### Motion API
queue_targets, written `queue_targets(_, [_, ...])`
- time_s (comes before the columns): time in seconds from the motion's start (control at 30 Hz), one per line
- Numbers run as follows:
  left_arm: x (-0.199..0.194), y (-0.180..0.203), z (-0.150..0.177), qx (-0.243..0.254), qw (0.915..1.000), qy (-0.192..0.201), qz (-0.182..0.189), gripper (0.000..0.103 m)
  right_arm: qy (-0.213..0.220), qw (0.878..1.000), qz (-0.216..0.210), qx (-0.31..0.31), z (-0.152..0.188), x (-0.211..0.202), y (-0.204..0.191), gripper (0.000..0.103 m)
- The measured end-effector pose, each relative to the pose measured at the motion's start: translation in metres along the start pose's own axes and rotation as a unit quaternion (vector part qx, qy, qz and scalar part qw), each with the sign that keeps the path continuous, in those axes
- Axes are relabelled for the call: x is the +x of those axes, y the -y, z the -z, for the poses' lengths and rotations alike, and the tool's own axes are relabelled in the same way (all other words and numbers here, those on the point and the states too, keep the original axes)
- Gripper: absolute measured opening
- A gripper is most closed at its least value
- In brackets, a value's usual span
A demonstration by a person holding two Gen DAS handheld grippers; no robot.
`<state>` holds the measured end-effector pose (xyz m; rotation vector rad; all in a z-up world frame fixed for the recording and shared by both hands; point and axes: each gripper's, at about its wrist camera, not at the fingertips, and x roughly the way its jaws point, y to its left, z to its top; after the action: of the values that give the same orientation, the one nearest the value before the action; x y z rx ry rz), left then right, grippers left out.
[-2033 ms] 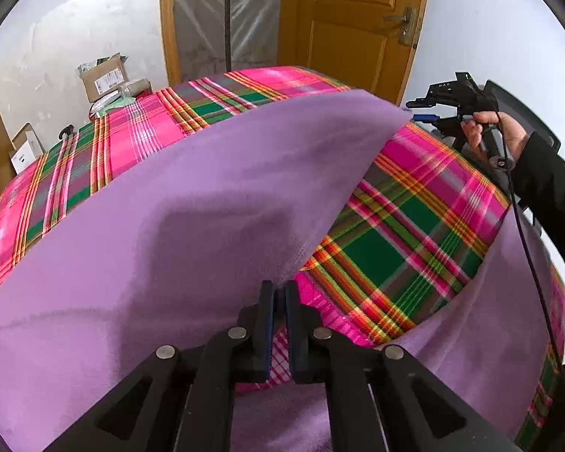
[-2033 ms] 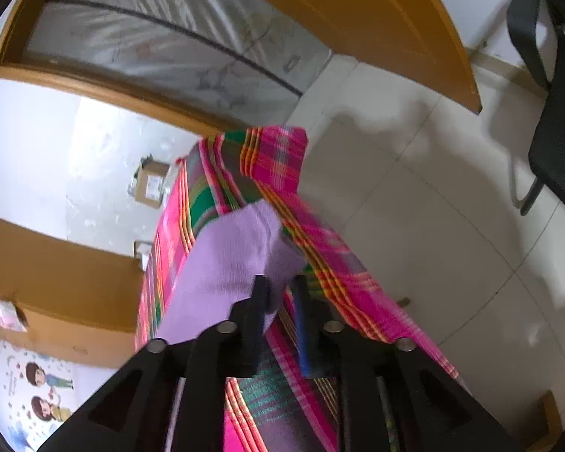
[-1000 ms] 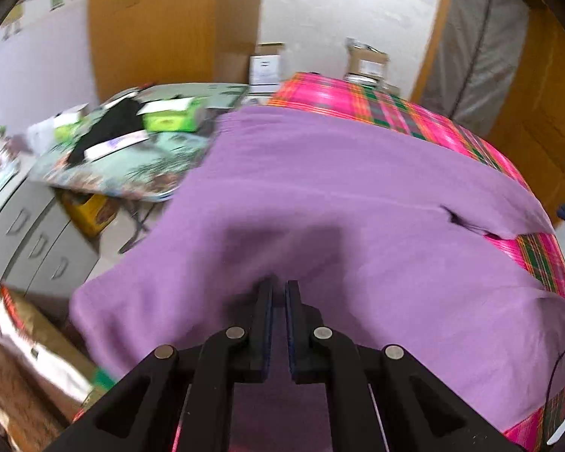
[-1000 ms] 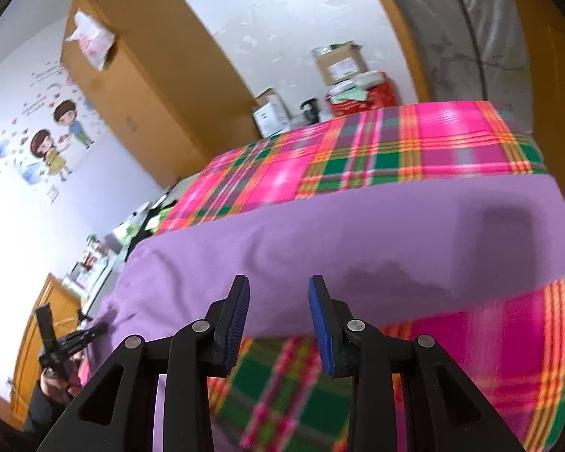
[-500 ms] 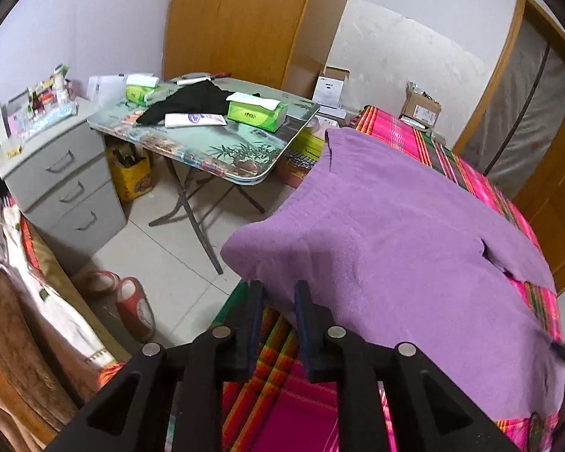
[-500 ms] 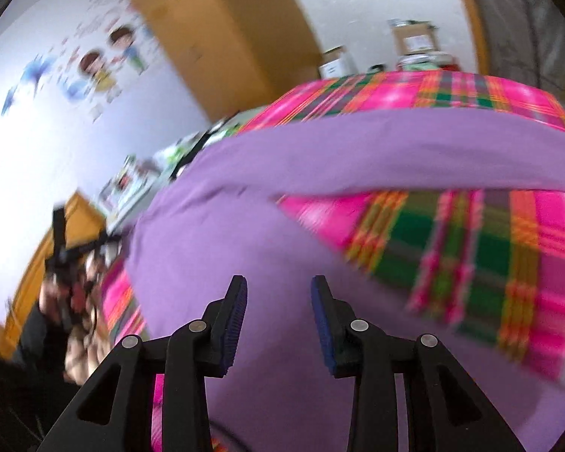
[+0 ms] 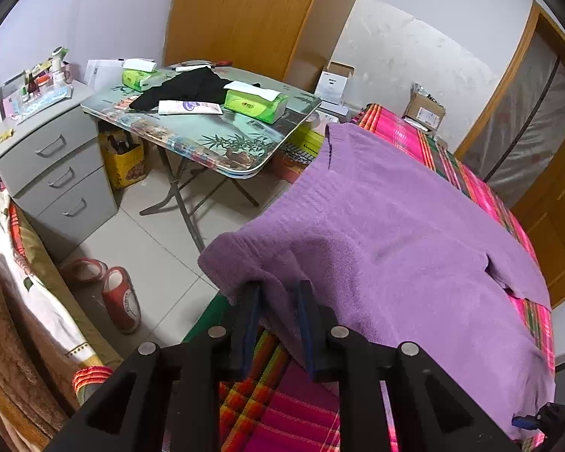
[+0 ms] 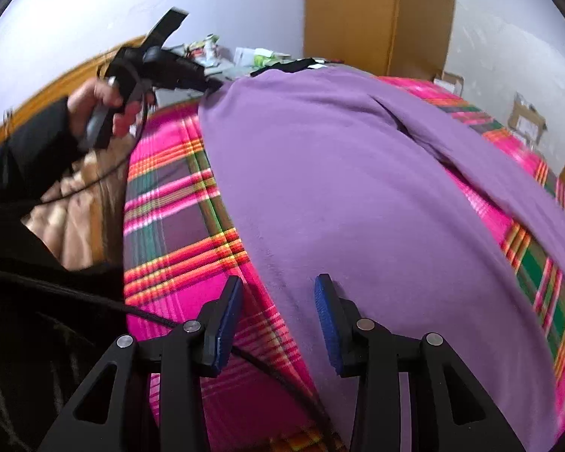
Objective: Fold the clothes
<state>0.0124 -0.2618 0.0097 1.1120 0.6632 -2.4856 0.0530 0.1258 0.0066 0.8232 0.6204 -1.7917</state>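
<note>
The sweater (image 7: 395,233) lies spread on the bed (image 8: 169,203), one sleeve folded in; most folds remain. The left gripper (image 7: 277,312) is opening around the sweater's corner; the right gripper (image 8: 278,316), opening, is empty at its hem.

to your left stands a folding table (image 7: 207,128) with a bamboo print top. on it you see two green tissue boxes (image 7: 254,103), a black cloth (image 7: 184,88) and a white tube (image 7: 190,107). left of the table is a grey drawer cabinet (image 7: 56,173) with small bottles on top. on the floor near you lie two red slippers (image 7: 120,297). far behind is a wooden wardrobe (image 7: 245,15), and cardboard boxes (image 7: 423,109) stand by the wall.
</note>
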Motion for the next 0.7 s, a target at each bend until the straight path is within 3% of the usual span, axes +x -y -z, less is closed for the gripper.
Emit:
queue_targets(0.03, [-0.001,0.000,0.000,0.002,1.0000,0.001,-0.003,0.019,-0.001,1.000,0.003,-0.001,0.000,0.000,0.000,0.039])
queue_targets(0.13, [-0.002,0.001,0.000,0.008,0.9999,0.004,-0.010,0.004,-0.004,1.000,0.028,-0.002,-0.002,0.001,0.000,0.010])
queue_targets(0.17, [-0.003,0.002,0.000,0.011,0.9998,0.005,-0.013,0.004,-0.006,1.000,0.030,-0.001,-0.002,0.002,0.000,0.007])
queue_targets(0.43, [-0.057,-0.008,0.003,0.008,0.9985,0.054,0.011,0.003,0.007,1.000,-0.004,0.007,-0.005,-0.024,-0.007,0.002])
queue_targets(0.53, [-0.060,-0.008,0.007,0.018,0.9983,0.054,0.013,0.003,0.017,0.999,-0.028,0.013,-0.004,-0.038,-0.006,0.002])
queue_targets(0.7, [-0.033,-0.018,0.013,0.006,0.9997,0.023,-0.003,0.003,-0.004,0.998,-0.053,0.015,0.003,-0.028,-0.005,0.002])
